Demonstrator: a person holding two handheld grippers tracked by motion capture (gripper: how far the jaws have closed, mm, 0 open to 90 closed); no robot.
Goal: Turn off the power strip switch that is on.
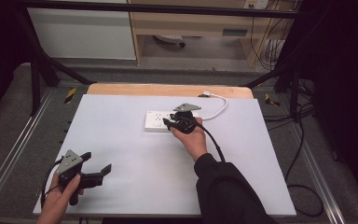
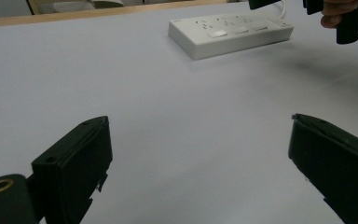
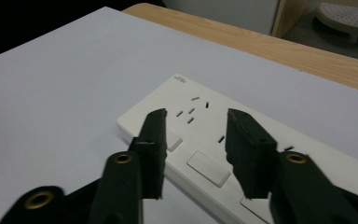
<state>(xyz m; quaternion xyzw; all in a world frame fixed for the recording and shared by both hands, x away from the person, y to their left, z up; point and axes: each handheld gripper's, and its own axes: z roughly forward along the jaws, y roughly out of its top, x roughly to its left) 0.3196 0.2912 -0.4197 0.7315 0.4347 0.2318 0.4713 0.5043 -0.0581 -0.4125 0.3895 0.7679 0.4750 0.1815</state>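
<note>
Left gripper (image 1: 96, 163) is just sitting near the table's (image 1: 121, 186) front left corner, jaws gaping wide with nothing between them. Over to the right, the white power strip (image 1: 161, 119) is lying mid-table toward the back, and the right gripper (image 1: 168, 123) is hovering right above its switches, jaws partly apart, gripping nothing.
</note>
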